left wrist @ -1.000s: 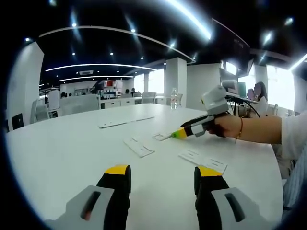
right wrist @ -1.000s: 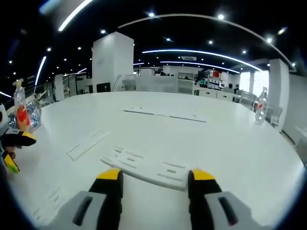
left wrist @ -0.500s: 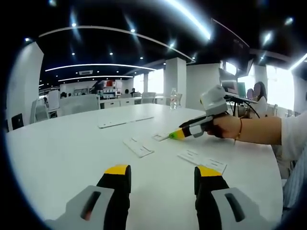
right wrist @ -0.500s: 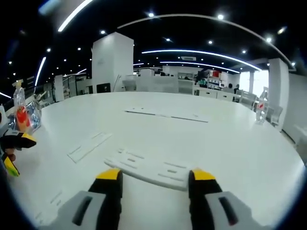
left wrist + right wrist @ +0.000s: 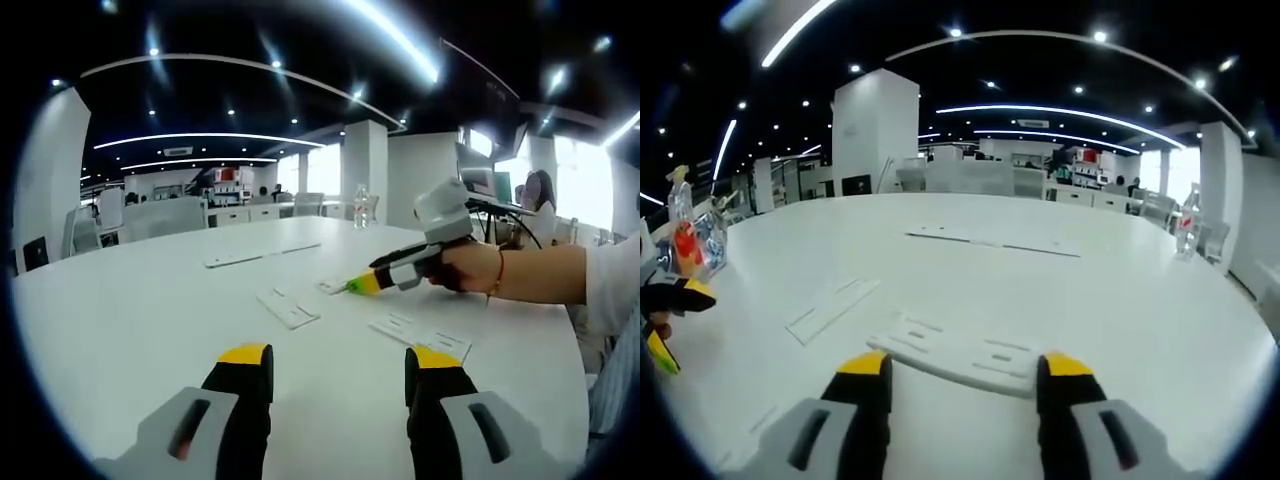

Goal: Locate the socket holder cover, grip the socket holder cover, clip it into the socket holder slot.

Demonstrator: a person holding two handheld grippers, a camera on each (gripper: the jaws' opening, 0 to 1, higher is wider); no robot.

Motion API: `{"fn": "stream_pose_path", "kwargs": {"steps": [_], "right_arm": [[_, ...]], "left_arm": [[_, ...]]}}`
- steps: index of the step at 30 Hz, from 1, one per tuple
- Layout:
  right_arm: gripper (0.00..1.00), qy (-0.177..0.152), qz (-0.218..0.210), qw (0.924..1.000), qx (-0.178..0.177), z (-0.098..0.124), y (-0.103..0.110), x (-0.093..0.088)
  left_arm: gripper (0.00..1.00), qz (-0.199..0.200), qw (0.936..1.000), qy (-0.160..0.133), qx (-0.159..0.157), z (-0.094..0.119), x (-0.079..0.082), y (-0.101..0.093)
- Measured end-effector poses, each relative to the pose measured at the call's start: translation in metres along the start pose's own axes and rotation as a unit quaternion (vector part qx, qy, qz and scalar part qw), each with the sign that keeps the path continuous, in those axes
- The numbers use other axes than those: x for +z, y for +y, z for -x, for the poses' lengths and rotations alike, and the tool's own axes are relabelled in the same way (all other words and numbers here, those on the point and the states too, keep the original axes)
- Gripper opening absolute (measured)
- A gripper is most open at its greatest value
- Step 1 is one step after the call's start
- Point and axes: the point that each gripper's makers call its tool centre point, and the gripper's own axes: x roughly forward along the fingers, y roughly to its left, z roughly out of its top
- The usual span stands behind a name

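Observation:
Several flat white plastic pieces lie on the white table (image 5: pixel 130 310). In the right gripper view, a white slotted plate (image 5: pixel 955 352) lies just beyond my right gripper (image 5: pixel 966 368), whose yellow-tipped jaws stand open on either side of its near edge, touching nothing that I can make out. A narrower white piece (image 5: pixel 832 307) rests to its left. In the left gripper view, my left gripper (image 5: pixel 340 360) is open and empty, low over the table. The right gripper (image 5: pixel 400 268), held by a hand, hovers over a small white piece (image 5: pixel 335 286). Two more pieces (image 5: pixel 290 307) (image 5: pixel 422 335) lie nearer.
A long white strip (image 5: pixel 990 243) lies across the far side of the table, also seen as the strip (image 5: pixel 262 253). A bottle (image 5: pixel 1185 230) stands at the far right edge and a bottle (image 5: pixel 682 235) at the left. The person's forearm (image 5: pixel 540 272) reaches in over the right side.
The right gripper has crept slightly forward and up over the small piece; the slotted plate sits a little closer between its jaws. My left gripper has stayed still.

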Motion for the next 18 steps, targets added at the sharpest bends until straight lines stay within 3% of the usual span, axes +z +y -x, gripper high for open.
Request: {"fn": "stream_pose_path", "kwargs": {"steps": [18], "right_arm": [[0.61,-0.004,-0.011,0.9999,0.006,-0.0012,0.0084,0.0015]], "left_arm": [[0.53,-0.001,1.0000,-0.002,-0.001,0.0012,0.0007,-0.0007]]}}
